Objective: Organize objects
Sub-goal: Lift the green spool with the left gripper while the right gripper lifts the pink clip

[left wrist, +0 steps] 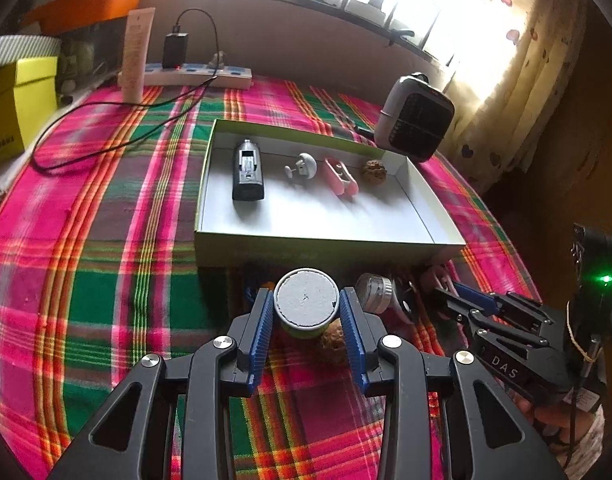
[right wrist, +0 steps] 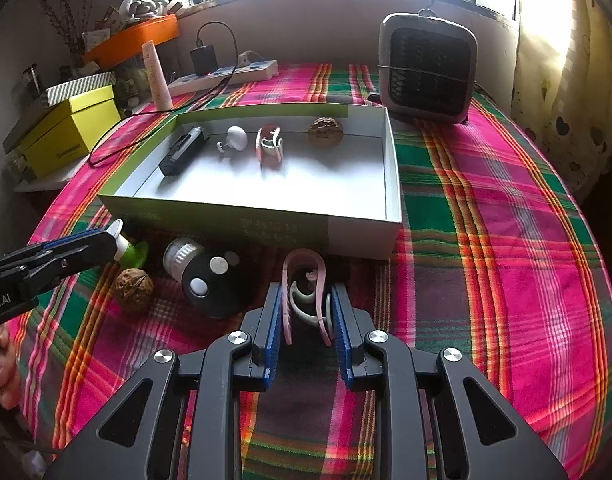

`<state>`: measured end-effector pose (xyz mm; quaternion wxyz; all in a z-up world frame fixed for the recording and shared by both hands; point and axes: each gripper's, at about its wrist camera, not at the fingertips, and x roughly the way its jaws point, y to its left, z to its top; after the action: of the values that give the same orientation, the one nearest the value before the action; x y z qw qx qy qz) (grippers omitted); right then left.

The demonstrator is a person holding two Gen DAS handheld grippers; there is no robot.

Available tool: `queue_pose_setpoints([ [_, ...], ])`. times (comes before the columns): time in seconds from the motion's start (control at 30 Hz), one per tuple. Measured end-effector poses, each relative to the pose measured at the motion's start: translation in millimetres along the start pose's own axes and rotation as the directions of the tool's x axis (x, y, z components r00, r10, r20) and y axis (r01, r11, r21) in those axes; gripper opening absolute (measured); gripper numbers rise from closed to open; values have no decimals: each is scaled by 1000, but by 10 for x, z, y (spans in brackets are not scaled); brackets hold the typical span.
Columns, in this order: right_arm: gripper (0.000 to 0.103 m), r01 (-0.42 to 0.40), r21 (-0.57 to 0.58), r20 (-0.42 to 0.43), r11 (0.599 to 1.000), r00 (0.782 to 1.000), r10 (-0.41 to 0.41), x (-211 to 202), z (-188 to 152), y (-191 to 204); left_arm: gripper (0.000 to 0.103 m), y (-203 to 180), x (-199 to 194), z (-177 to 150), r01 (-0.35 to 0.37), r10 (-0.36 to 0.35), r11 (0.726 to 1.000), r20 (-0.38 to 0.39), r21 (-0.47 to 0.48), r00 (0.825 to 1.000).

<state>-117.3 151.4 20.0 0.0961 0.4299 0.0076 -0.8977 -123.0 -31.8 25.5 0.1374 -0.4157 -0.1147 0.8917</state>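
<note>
A shallow white box (left wrist: 318, 238) (right wrist: 392, 168) on the plaid cloth holds a black device (left wrist: 248, 172) (right wrist: 182, 152), a white knob piece (left wrist: 304, 166) (right wrist: 236, 138), a pink clip (left wrist: 340, 176) (right wrist: 268, 142) and a walnut (left wrist: 374, 169) (right wrist: 325, 131). My left gripper (left wrist: 306, 304) (right wrist: 106, 240) is shut on a green container with a grey-white lid (left wrist: 306, 298) (right wrist: 126, 248) in front of the box. My right gripper (right wrist: 308, 308) (left wrist: 450, 292) is shut on a second pink clip (right wrist: 306, 292). A second walnut (left wrist: 334, 340) (right wrist: 133, 285) and a black-and-silver round device (right wrist: 204, 276) (left wrist: 374, 290) lie between the grippers.
A grey fan heater (left wrist: 416, 118) (right wrist: 426, 68) stands behind the box at the right. A power strip with charger (left wrist: 198, 72) (right wrist: 226, 74), a pale tube (left wrist: 136, 56) (right wrist: 156, 76) and a yellow box (left wrist: 18, 104) (right wrist: 66, 132) are at the back left. A black cable (left wrist: 106, 120) crosses the cloth.
</note>
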Motion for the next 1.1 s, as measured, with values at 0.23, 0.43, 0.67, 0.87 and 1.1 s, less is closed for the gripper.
queue_pose_setpoints([
  [0.23,25,0,3,-1,1000,1000,0,-1,-4,2,32,122,-34,-5,7,-6,999,8,-48,1000],
  [0.43,25,1,4,-4,1000,1000,-1,7,-10,3,32,183,-28,-22,-6,6,999,1,-53,1000],
  [0.67,25,3,8,-15,1000,1000,-3,38,-28,-14,33,141,31,-36,-16,16,1000,-15,-22,1000],
  [0.87,25,4,8,-12,1000,1000,-4,46,-30,-4,38,145,114,-35,-26,26,999,-28,-19,999],
  [1.1,25,23,-4,-9,1000,1000,-23,67,-13,16,39,161,191,-28,-51,50,999,-39,-18,998],
])
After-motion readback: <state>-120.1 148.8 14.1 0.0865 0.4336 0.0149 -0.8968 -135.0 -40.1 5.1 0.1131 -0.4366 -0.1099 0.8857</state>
